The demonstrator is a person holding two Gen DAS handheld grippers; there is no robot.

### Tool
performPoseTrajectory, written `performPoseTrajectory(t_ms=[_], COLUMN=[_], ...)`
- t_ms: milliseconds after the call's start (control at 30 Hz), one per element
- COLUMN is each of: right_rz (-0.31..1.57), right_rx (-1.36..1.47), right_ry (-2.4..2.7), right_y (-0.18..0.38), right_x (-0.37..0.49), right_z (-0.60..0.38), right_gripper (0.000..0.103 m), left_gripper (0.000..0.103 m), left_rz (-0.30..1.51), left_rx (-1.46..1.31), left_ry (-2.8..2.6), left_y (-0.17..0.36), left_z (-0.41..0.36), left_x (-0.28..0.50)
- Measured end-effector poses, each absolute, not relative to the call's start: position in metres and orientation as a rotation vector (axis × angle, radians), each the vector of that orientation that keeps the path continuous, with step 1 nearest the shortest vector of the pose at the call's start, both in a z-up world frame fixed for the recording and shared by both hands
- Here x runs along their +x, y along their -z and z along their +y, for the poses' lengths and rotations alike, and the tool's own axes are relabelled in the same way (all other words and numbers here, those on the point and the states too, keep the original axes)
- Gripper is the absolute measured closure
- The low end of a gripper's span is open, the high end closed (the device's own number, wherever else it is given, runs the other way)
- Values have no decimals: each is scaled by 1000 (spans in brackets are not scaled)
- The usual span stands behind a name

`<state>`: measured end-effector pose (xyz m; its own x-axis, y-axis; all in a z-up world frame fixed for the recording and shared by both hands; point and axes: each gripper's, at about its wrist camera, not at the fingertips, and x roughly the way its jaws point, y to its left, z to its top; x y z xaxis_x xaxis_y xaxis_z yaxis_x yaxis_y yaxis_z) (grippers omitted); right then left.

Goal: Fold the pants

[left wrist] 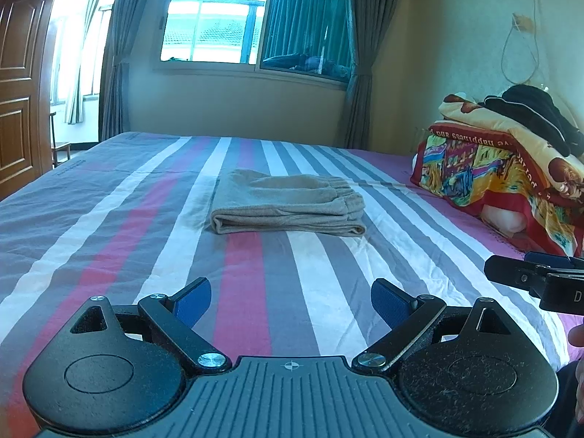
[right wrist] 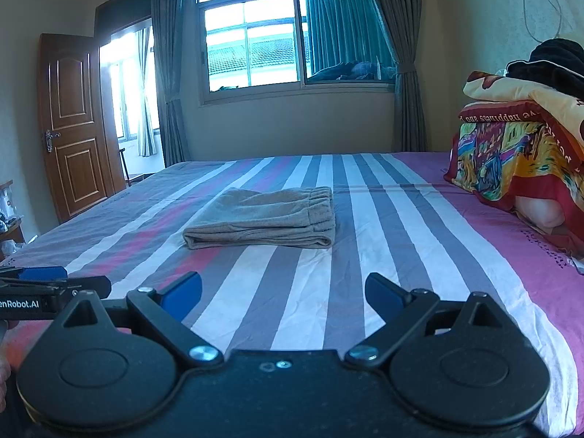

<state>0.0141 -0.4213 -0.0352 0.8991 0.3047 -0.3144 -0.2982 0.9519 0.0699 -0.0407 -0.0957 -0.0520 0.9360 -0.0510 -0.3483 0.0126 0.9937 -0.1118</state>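
Pants [left wrist: 288, 202] lie mid-frame on the striped bed [left wrist: 109, 219], folded into a compact tan stack, waistband at right. Fold looks finished to you. Left gripper [left wrist: 291, 304] and right gripper [right wrist: 283, 297] hang low in frame, jaws apart, empty, well short of the cloth. Next: at most square the edges.
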Motion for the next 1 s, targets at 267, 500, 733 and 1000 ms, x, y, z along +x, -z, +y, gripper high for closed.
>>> performPoseTrajectory(t_ms=[267,500,733,1000], right_rz=[335,342,344,342], right_rx=[17,14,13,8], right_ry=[-315,-317,-317,-323], right_y=[36,38,38,39], right_x=[17,19,20,21], right_z=[-423,-424,-426,-424], right_gripper=[8,8,8,7], left_gripper=[9,9,9,9], left_rz=[359,367,346,324], left_rx=[-107,-109,-108,-102], left_ry=[31,29,48,36], left_y=[52,53,53,50], left_z=[-96,-98,-98,-102], left_x=[-41,-39,-40,-44])
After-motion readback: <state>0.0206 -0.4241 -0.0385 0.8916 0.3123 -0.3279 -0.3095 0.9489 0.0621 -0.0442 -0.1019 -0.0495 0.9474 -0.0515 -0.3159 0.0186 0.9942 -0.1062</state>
